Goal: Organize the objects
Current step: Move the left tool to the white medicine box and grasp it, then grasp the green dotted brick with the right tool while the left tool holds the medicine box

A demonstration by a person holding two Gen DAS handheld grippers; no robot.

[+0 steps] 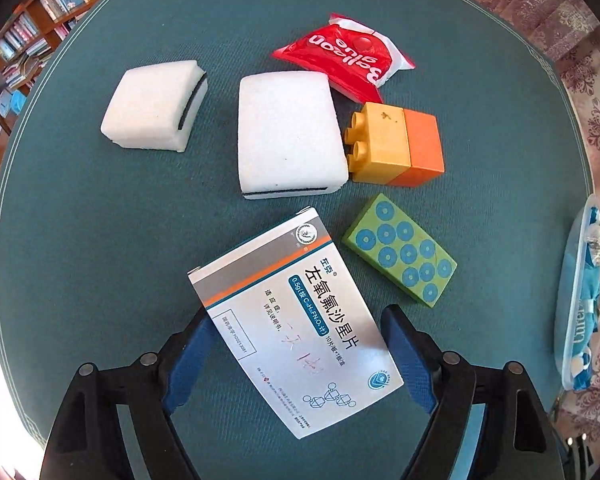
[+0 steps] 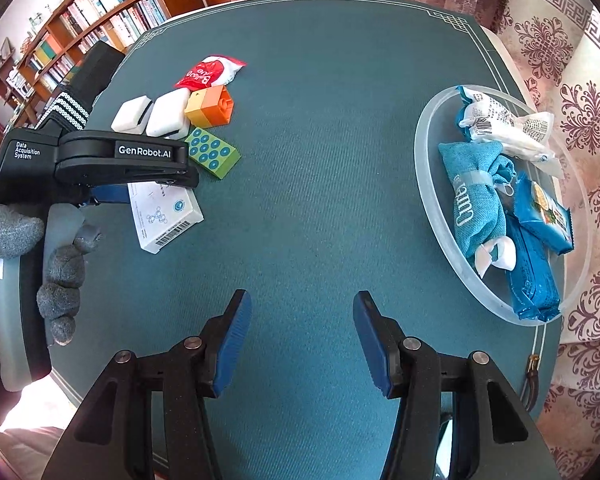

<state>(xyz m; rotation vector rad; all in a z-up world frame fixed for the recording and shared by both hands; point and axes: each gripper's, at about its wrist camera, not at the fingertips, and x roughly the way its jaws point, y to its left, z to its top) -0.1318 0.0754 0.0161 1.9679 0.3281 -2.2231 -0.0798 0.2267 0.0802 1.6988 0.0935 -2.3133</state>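
Left gripper [image 1: 296, 344]: pointing straight down over the medicine box [image 1: 296, 320], jaws spread to either side of it. The blue pads look close to the box's long edges, but I cannot tell whether they press on it yet.
Medicine box: lies flat on the green tablecloth [image 1: 100, 240], skewed between the left fingers, one corner reaching ahead of the tips.
Step in hand: most likely grasping this box to carry it to the tray.
Doing it well: square the jaws to the box's long edges before closing, since it sits at a slant. Close low on the sides and lift straight up, so the nearby green block is not knocked.
Ahead of the left gripper, left to right: two white sponges [image 1: 156, 106] with dark strips; one red balloon glue packet [image 1: 340, 60]; one yellow-and-orange brick pair [image 1: 396, 146]; one green dotted block [image 1: 400, 250], just right of the box.
Right gripper [image 2: 302, 336]: jaws parted with nothing between them, hovering over bare cloth.
Clear tray [image 2: 432, 184]: ahead and to the right of the right gripper, well apart from the box.
Tray contents: four soft items, namely one white-and-blue printed packet, one rolled blue towel and two blue snack packs.
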